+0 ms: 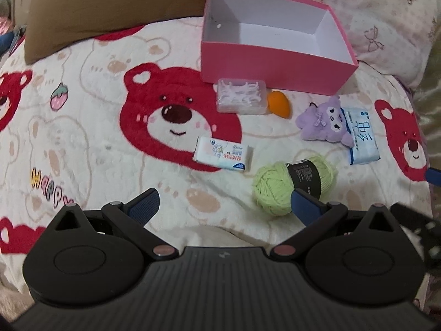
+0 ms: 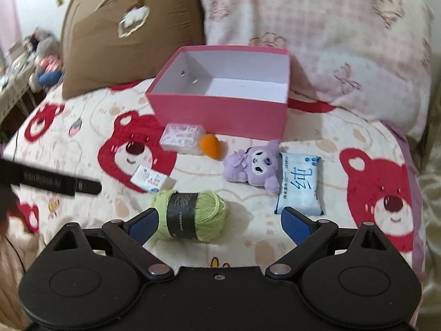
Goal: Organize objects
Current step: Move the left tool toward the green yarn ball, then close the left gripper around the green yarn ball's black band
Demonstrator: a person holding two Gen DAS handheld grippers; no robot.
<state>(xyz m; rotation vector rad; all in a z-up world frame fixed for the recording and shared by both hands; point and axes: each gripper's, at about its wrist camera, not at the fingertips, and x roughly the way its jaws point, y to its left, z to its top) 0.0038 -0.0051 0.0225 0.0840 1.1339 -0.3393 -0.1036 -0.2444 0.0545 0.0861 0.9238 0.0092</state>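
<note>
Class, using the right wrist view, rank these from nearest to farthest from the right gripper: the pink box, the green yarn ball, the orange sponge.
Measured from the right gripper:
1. Green yarn ball, just ahead, beside the left finger.
2. Orange sponge, farther up the blanket, centre, next to the clear floss-pick case.
3. Pink box, farthest, open, near the pillows.

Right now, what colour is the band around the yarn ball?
Black, on light green yarn ball; the right wrist view shows it best.
</note>
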